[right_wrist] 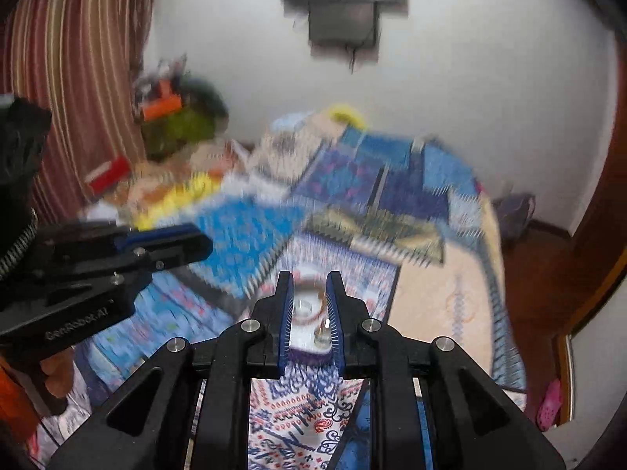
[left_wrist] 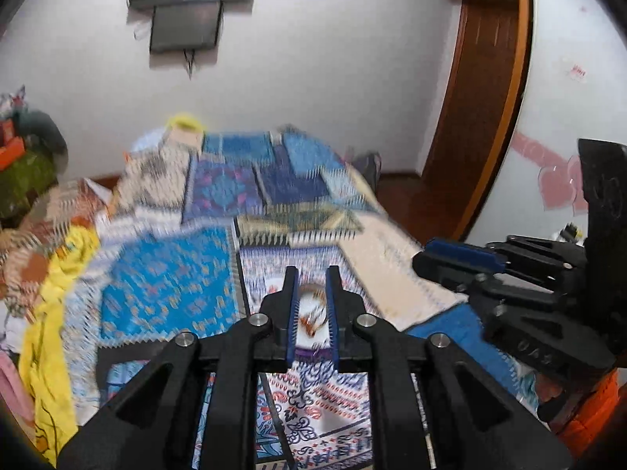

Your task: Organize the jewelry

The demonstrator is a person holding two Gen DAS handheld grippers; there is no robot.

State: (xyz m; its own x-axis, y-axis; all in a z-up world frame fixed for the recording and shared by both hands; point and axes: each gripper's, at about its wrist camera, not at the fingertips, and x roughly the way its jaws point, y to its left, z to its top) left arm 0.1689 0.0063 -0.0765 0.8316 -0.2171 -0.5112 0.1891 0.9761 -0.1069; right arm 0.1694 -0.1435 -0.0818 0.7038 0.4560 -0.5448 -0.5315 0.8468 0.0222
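Observation:
Both views are blurred by motion. My left gripper (left_wrist: 312, 274) has its fingers close together around a thin gold bangle (left_wrist: 313, 291) with small red-gold pieces (left_wrist: 311, 323) over a white surface. My right gripper (right_wrist: 309, 280) has its fingers close around a white jewelry holder (right_wrist: 307, 331) with round metal pieces and a brownish ring on it. I cannot tell whether either grips or only frames these things. Each gripper shows in the other's view, the right one (left_wrist: 462, 252) and the left one (right_wrist: 164, 241), with fingers close together.
A bed with a blue patterned patchwork quilt (left_wrist: 176, 290) lies below both grippers. Yellow cloth (left_wrist: 51, 313) and clutter lie at its left. A white wall with a dark mounted TV (left_wrist: 188, 0) is behind, and a wooden door frame (left_wrist: 490, 117) at right.

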